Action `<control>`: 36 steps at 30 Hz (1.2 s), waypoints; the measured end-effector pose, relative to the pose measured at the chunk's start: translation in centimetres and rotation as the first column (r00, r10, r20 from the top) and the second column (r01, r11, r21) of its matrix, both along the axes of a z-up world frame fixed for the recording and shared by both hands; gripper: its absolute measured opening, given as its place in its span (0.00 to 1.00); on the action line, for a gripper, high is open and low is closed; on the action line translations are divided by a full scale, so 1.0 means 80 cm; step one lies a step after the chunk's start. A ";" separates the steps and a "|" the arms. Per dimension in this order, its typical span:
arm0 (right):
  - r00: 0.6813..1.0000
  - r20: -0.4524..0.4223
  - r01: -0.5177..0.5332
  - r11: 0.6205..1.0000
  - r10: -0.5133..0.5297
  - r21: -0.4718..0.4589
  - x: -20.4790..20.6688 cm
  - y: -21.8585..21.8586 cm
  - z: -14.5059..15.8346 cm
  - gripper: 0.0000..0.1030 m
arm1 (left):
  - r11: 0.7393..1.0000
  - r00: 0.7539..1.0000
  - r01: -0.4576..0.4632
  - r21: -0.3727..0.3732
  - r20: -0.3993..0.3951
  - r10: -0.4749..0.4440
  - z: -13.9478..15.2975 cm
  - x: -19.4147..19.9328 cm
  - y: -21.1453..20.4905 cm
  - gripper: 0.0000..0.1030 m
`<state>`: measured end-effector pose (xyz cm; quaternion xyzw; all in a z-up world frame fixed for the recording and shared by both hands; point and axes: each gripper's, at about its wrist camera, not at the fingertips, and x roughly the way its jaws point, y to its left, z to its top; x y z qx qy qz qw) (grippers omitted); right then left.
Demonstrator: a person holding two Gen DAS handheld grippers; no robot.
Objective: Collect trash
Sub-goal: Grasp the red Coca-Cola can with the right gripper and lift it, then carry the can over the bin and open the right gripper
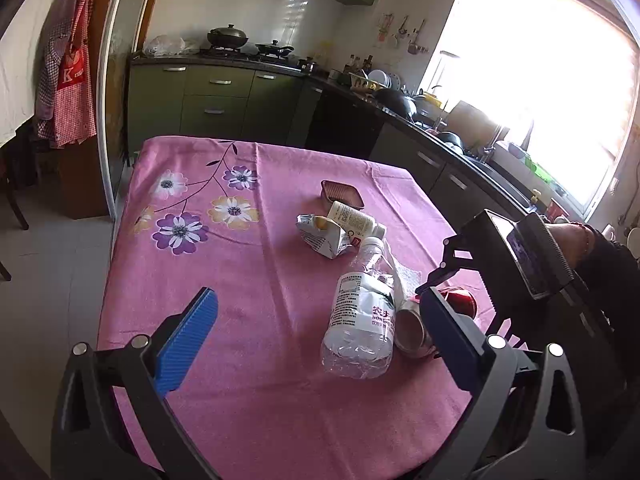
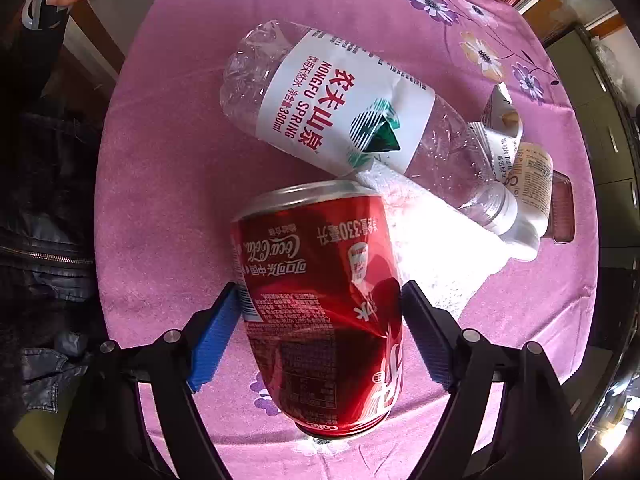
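Note:
A red Coca-Cola can (image 2: 320,304) lies on the pink tablecloth between the blue pads of my right gripper (image 2: 320,300), which is shut on it; the can also shows in the left wrist view (image 1: 416,328). A clear Nongfu Spring water bottle (image 1: 362,320) (image 2: 352,116) lies beside the can. Behind it are a crumpled carton (image 1: 324,236) (image 2: 500,128), a small white bottle (image 1: 354,216) (image 2: 528,180), a white tissue (image 2: 432,248) and a small pink tray (image 1: 342,193) (image 2: 562,212). My left gripper (image 1: 316,320) is open and empty, hovering above the bottle.
The table (image 1: 200,280) has a pink flowered cloth. A kitchen counter (image 1: 400,112) with pots and a sink runs behind and to the right. Aprons (image 1: 68,80) hang at the left. A person's dark jacket (image 2: 44,208) is beside the table.

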<state>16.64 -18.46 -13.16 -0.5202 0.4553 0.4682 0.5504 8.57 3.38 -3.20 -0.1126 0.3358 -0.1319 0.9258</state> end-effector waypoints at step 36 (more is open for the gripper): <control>0.460 0.033 0.886 0.461 -0.887 0.055 0.165 -0.452 -0.004 0.73 | 0.994 0.995 0.099 0.048 -0.020 -0.098 0.004 0.011 -0.058 0.93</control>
